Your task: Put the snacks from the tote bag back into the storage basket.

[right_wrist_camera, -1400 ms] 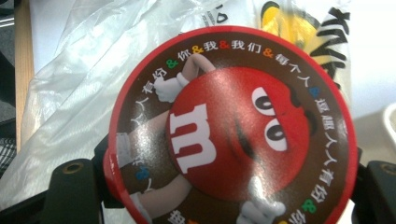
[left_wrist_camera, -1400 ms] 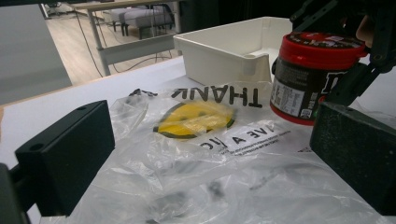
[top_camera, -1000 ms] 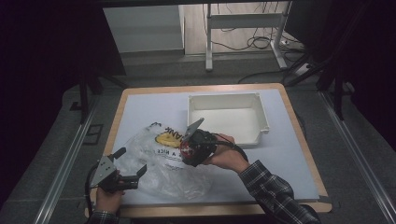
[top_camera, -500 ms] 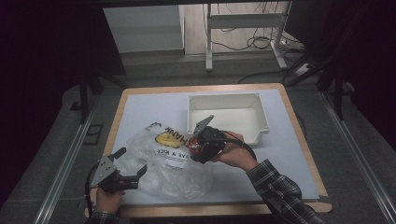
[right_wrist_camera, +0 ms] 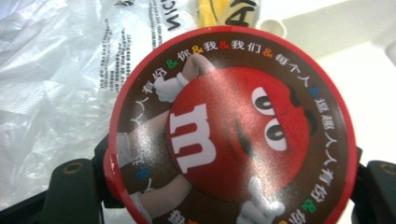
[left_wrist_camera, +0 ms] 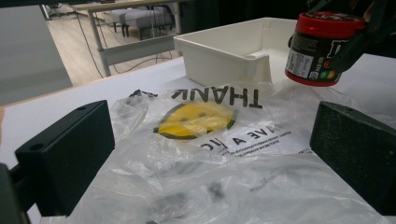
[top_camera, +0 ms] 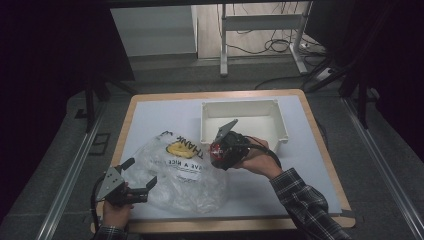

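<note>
A clear plastic bag printed with a yellow smiley and "THANK" lies flat on the white table top, also seen in the left gripper view as the bag. My left gripper stands open at the bag's near left edge, its jaws on either side of the plastic. My right gripper is shut on a red-lidded candy jar, held above the bag's right edge. The jar hangs in the air by the tray. Its lid shows a red cartoon face.
A white rectangular tray stands at the back right of the table, just beyond the jar. The wooden table edge runs along the front. Metal rails flank the table on the dark floor.
The right gripper has carried the jar rightward and back, off the bag toward the tray. The left gripper has stayed in place at the bag's edge.
</note>
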Motion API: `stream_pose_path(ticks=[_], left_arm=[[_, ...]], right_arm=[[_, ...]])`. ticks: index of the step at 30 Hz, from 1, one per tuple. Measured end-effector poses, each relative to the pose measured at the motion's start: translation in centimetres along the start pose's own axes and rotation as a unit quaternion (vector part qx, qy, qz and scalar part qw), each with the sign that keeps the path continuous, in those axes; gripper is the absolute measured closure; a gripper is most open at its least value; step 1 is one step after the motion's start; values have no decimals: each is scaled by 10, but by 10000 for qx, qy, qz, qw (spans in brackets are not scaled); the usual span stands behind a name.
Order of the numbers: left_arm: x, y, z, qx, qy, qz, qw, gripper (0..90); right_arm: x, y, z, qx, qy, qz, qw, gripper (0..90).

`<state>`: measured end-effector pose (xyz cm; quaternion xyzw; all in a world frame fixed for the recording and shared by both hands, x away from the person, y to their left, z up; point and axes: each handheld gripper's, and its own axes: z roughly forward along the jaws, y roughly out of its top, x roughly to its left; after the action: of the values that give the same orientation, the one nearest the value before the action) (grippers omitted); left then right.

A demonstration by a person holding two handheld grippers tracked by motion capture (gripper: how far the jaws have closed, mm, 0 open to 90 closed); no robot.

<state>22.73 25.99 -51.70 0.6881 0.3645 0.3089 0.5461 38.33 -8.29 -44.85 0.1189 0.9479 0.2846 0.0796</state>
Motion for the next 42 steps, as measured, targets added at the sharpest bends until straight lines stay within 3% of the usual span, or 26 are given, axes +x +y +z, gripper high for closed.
stream_pose_path(ticks=[18, 42], left_arm=[[0, 0, 0, -19, 74, 41, 10000, 0], [0, 0, -1, -43, 79, 32, 10000, 0]], right_arm=[[-26, -7, -3, -47, -185, 70, 9998, 257], [-60, -3, 8, -131, -175, 138, 9997, 257]])
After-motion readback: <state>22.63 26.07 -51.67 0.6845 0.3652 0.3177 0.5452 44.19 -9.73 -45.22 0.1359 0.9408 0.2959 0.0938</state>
